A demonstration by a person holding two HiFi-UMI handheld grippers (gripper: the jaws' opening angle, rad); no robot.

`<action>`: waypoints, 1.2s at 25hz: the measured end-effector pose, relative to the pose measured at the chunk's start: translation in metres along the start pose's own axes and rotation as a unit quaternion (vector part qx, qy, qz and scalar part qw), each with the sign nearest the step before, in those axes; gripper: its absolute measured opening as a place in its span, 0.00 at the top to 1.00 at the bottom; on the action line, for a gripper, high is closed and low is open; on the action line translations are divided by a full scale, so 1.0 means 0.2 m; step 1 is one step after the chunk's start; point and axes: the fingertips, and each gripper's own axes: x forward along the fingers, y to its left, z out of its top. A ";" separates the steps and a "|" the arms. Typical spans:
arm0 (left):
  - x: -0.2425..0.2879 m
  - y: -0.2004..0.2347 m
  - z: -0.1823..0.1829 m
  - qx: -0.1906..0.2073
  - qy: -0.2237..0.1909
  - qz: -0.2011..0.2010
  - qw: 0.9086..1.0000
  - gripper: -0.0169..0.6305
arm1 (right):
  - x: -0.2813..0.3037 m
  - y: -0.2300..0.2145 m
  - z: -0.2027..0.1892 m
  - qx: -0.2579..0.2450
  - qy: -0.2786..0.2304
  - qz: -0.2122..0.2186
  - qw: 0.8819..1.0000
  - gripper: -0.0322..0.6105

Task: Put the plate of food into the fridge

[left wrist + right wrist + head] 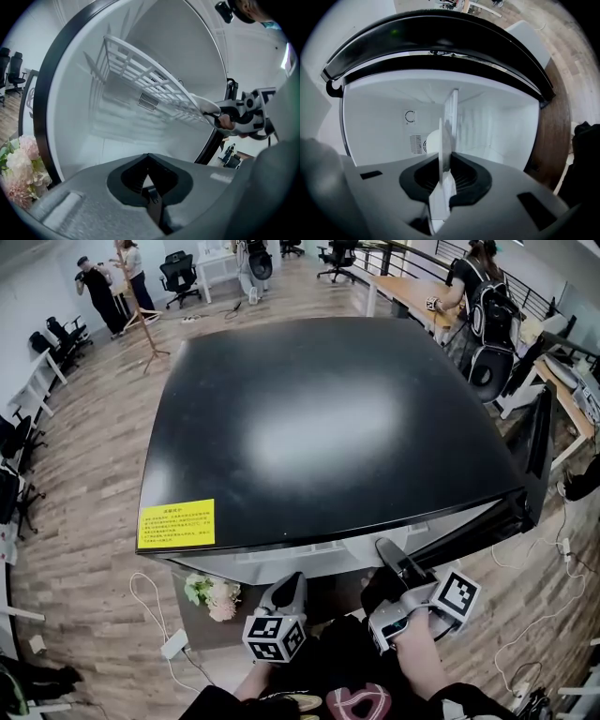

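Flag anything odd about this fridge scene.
The right tongs are clamped on the front edge of the white wire shelf in the fridge, not on a plate. No plate of food shows in any view. The left tongs are shut and empty.

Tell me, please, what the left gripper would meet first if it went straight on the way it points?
Most likely the fridge's white back wall, near the vent, after passing under the wire shelf; the depth is hard to judge.

The right claw pinches a thin white shelf. The shelf runs toward 12 o'clock, inside the white fridge.
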 end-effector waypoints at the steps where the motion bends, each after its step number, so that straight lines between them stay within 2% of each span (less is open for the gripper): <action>1: 0.00 0.00 0.00 0.000 0.000 0.000 1.000 0.96 | 0.00 0.00 0.00 0.001 0.001 0.003 1.000 0.87; 8: 0.00 0.02 -0.01 -0.001 0.004 0.004 1.000 0.96 | 0.01 0.02 0.00 -0.002 0.009 0.032 0.999 0.84; 12: 0.00 0.04 -0.02 -0.004 0.006 0.008 1.000 0.96 | 0.01 0.05 0.01 -0.005 0.010 0.050 0.999 0.75; 21: 0.00 0.04 -0.03 -0.006 0.005 0.011 1.000 0.96 | 0.00 0.10 0.01 -0.025 0.014 0.076 0.997 0.62; 23: 0.00 0.03 -0.03 -0.006 0.004 0.011 1.000 0.96 | -0.01 0.09 0.00 -0.022 0.017 0.073 0.997 0.54; 28: -0.01 0.03 -0.03 -0.004 0.005 0.010 1.000 0.96 | -0.02 0.08 -0.02 -0.012 0.019 0.077 0.997 0.51; 30: -0.02 0.03 -0.03 -0.003 0.005 0.009 1.000 0.96 | -0.03 0.08 -0.01 -0.018 0.011 0.081 0.996 0.47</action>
